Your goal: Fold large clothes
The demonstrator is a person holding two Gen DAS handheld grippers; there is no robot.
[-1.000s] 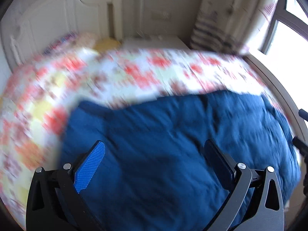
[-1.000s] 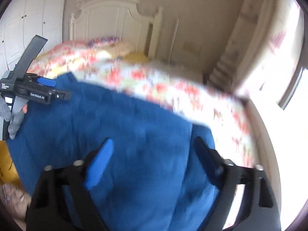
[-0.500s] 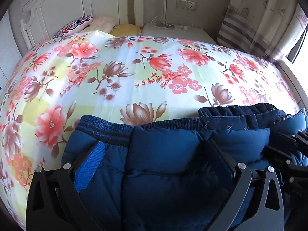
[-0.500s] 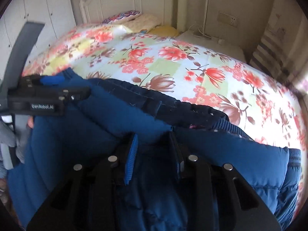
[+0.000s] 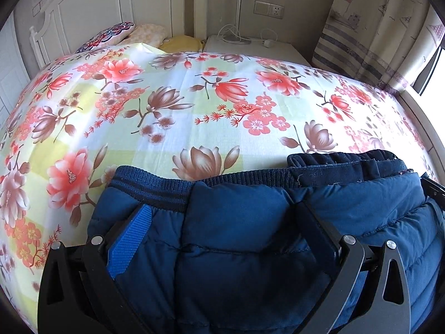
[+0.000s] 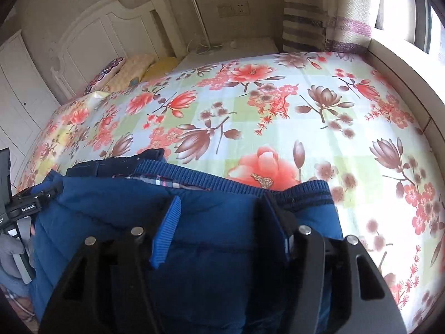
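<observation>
A blue padded jacket [image 5: 250, 222] lies folded at the near edge of the floral bed sheet [image 5: 194, 111], its ribbed hem facing the headboard. My left gripper [image 5: 222, 214] is open, its fingers spread wide over the jacket's left part. In the right wrist view my right gripper [image 6: 219, 211] is open over the jacket's [image 6: 217, 222] right part, with padded cloth bulging between its fingers. The other gripper [image 6: 22, 208] shows at the left edge there.
The floral sheet [image 6: 278, 111] covers the whole bed beyond the jacket. Pillows [image 5: 125, 32] lie at the white headboard [image 5: 97, 0]. A white bedside cabinet [image 5: 250, 47] with cables stands behind. A curtain [image 5: 375, 27] and a window ledge [image 6: 403, 64] are on the right.
The jacket has been brought down onto the bed, hem forward. The right gripper, narrowed on the cloth half a second ago, has opened. The left gripper stayed open.
</observation>
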